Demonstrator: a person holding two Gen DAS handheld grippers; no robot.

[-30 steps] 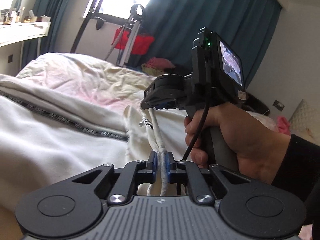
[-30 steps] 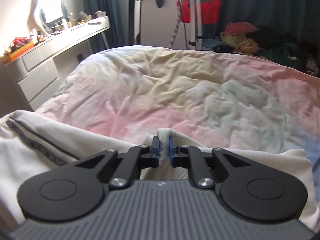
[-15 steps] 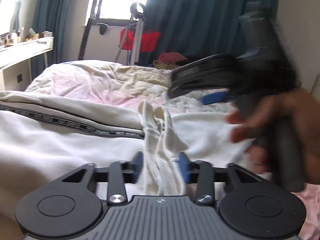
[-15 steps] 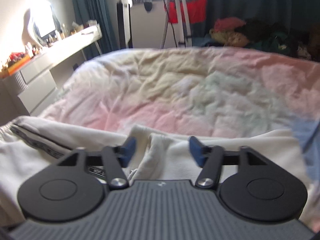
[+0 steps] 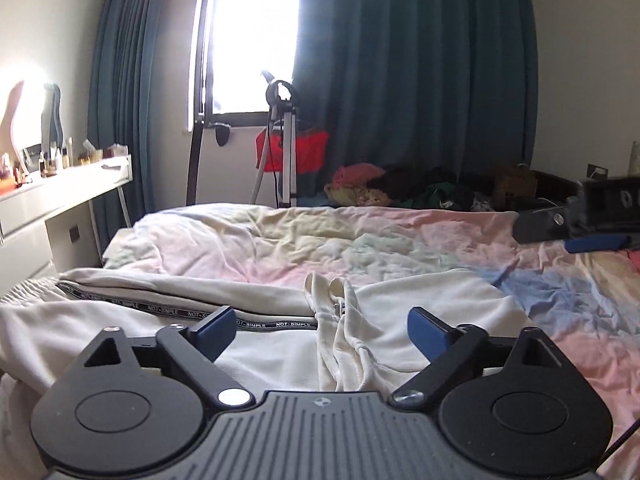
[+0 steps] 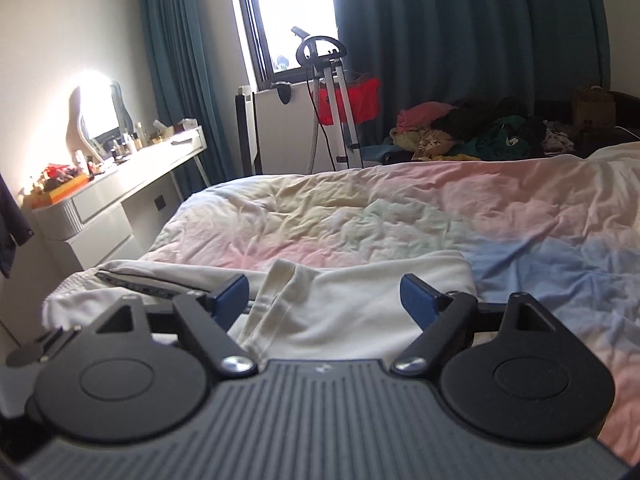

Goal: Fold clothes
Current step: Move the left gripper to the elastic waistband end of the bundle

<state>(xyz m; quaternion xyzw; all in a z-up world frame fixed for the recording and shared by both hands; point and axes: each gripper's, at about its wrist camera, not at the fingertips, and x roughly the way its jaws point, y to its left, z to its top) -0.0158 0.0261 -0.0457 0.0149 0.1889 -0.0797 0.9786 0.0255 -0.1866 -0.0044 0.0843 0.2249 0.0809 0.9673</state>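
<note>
Cream fleece garment (image 5: 400, 320) with black lettered trim band (image 5: 192, 314): spread flat on bed under pastel pink-blue-yellow crumpled duvet cover (image 5: 360, 240), near edge, bunched ridge with drawcord (image 5: 340, 320) at centre. Left gripper (image 5: 320, 330): jaws wide, blue pads (image 5: 214, 330) either side of ridge, holding nothing. Right gripper (image 6: 322, 300): jaws wide, above garment's folded edge (image 6: 276, 292), nothing between. Beyond: white bench (image 6: 132, 184) with bottles and lit mirror, teal curtains (image 5: 400, 80), heap of mixed clothes (image 6: 460, 132).
</note>
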